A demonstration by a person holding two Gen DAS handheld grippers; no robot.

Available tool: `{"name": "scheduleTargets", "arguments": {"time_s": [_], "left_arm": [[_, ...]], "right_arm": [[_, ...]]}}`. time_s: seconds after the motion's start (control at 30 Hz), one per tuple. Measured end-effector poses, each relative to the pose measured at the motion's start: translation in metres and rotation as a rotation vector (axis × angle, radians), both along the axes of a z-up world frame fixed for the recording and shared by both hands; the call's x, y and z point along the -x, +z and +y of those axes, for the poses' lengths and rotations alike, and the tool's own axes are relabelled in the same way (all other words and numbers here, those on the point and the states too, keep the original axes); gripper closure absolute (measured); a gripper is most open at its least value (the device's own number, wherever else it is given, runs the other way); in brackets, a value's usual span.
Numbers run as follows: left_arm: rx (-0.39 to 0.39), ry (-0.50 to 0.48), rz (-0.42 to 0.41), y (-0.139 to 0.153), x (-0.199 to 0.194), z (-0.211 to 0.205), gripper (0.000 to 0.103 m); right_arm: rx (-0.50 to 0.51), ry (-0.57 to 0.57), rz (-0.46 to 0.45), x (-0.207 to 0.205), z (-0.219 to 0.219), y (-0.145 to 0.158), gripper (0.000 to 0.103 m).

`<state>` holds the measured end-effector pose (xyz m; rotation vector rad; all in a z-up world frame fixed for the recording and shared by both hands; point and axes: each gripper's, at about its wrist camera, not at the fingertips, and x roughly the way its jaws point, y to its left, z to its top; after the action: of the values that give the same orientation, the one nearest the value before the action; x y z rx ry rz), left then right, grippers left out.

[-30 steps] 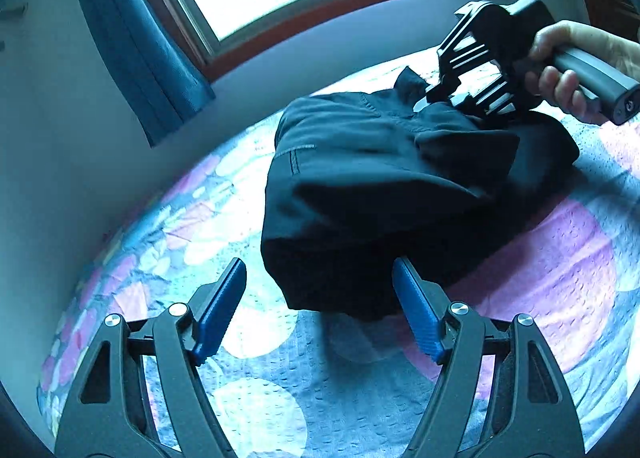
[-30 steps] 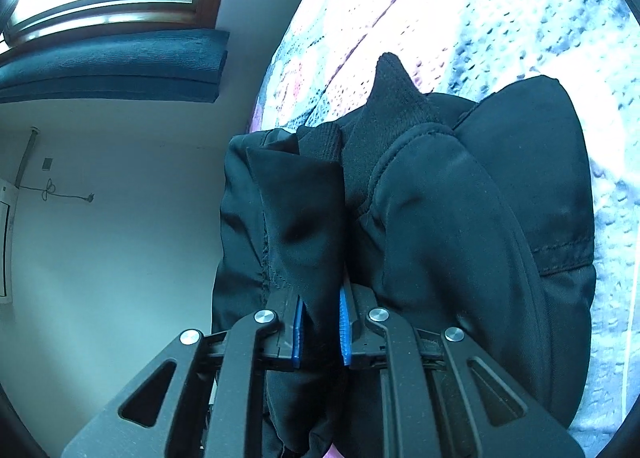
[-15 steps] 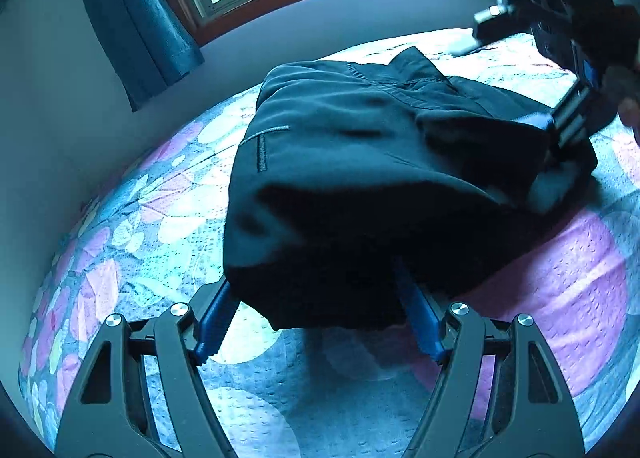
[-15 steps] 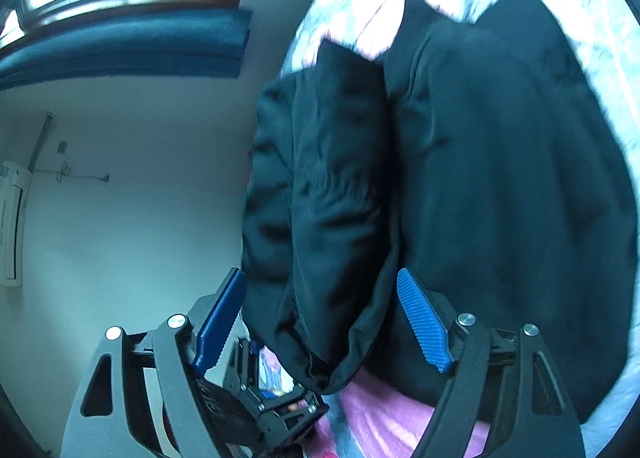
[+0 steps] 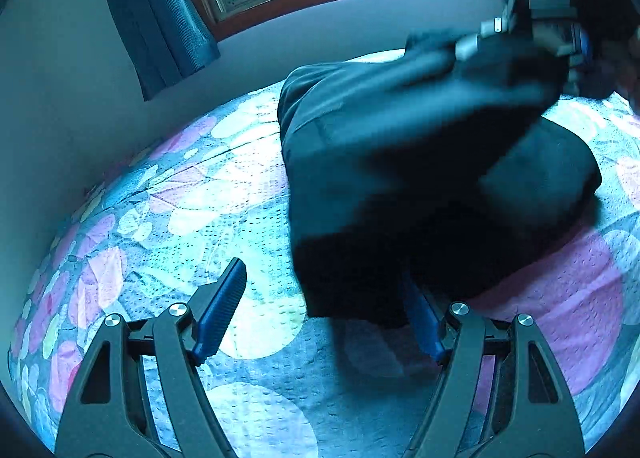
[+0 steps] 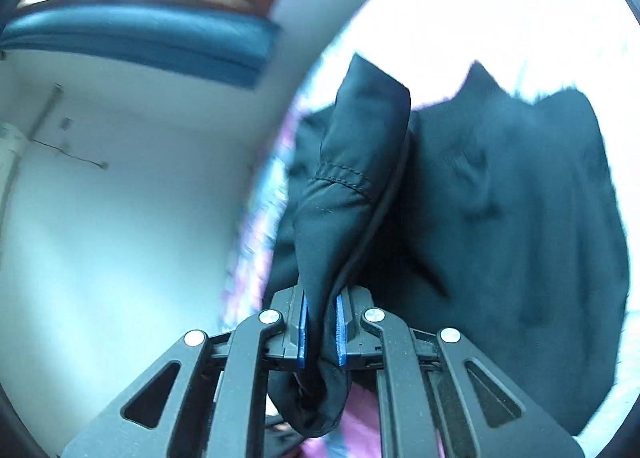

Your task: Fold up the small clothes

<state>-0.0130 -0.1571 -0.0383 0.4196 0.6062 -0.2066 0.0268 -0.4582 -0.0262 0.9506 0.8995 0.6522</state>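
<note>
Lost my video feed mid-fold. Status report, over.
Right gripper just closed, shut on a fold of the black garment. Left gripper open, garment's edge between its fingers. Nothing blocking on the bedspread.

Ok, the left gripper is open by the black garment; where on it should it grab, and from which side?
Probably the near bottom corner of the black garment. That hem edge hangs free above the bedspread, so the left gripper can slide forward from the near side, one finger under and one over. The right gripper already pinches a fold on the far side.
</note>
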Motion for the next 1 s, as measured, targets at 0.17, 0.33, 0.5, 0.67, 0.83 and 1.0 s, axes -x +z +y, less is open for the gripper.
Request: {"name": "scheduleTargets", "arguments": {"time_s": [0.17, 0.33, 0.5, 0.67, 0.83, 1.0], "left_arm": [[0.054, -0.012, 0.021, 0.004, -0.003, 0.001, 0.027], [0.141, 0.02, 0.095, -0.002, -0.015, 0.01, 0.021], [0.231, 0.03, 0.193, -0.009, -0.033, 0.026, 0.018], [0.204, 0.04, 0.189, -0.01, -0.033, 0.025, 0.017], [0.213, 0.053, 0.206, -0.012, -0.036, 0.026, 0.017], [0.209, 0.054, 0.21, -0.013, -0.035, 0.025, 0.017]], "right_arm": [[0.003, -0.05, -0.077, 0.021, -0.042, 0.023, 0.093], [0.024, -0.095, 0.027, 0.04, -0.068, -0.032, 0.093], [-0.045, -0.111, 0.117, 0.055, -0.074, -0.094, 0.095], [-0.118, -0.089, 0.101, 0.06, -0.078, -0.09, 0.088], [-0.155, -0.076, 0.076, 0.086, -0.083, -0.069, 0.04], [-0.047, -0.033, 0.075, 0.091, -0.057, -0.054, 0.034]]}}
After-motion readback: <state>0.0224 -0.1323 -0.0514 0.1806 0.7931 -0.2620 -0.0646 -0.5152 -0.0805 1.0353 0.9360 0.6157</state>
